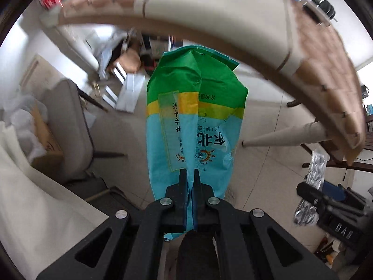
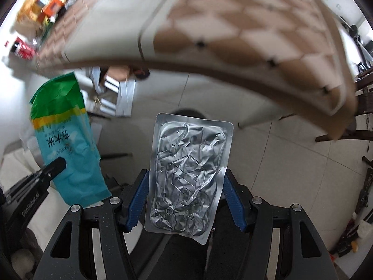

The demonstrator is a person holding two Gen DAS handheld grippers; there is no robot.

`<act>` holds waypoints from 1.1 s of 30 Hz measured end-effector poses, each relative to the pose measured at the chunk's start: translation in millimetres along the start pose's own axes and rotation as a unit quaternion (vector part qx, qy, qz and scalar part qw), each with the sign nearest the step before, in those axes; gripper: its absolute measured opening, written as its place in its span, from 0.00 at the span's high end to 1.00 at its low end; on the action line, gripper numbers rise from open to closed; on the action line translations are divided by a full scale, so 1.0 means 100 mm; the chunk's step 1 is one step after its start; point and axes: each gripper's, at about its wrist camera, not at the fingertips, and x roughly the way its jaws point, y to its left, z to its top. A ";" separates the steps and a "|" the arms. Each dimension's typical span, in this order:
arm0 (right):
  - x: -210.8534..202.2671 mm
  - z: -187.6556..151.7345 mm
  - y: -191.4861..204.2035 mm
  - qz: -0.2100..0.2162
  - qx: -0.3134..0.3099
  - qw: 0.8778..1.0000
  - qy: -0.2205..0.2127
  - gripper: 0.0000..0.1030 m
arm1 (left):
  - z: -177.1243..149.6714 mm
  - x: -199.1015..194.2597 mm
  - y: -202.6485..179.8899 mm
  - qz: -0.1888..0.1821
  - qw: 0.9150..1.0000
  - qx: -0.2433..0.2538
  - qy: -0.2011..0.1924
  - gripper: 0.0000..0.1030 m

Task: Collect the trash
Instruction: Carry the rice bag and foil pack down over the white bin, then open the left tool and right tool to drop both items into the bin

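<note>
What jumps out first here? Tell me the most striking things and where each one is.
In the left wrist view, a blue, green and yellow plastic bag hangs pinched in the shut left gripper, centre frame. In the right wrist view, a crinkled silver foil pouch sits between the pads of the right gripper. Behind both arcs the edge of a table with a brown-and-cream checked cloth, above a pale tiled floor.

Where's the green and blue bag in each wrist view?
Left wrist: green and blue bag at centre frame, pinched in the shut left gripper.
Right wrist: same bag at left, beside the silver foil pouch clamped across its width in the right gripper.
Shared landmark: the checked tabletop across the top of both.
</note>
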 end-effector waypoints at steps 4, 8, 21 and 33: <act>0.65 -0.05 -0.05 -0.001 -0.003 1.000 0.025 0.37 | 0.11 0.65 0.06 -0.006 1.000 -0.008 0.028 1.00; 1.29 -0.01 -0.14 -0.010 -0.001 0.998 0.055 0.37 | 0.28 1.38 0.13 -0.024 0.998 -0.018 0.057 0.99; 3.11 0.48 -0.50 0.002 0.013 0.996 0.084 0.37 | 0.52 3.10 0.06 -0.100 0.980 -0.024 0.168 0.98; 3.84 0.63 -0.60 0.041 0.009 0.991 0.125 0.35 | 0.49 3.27 0.03 -0.086 0.979 -0.031 0.183 0.11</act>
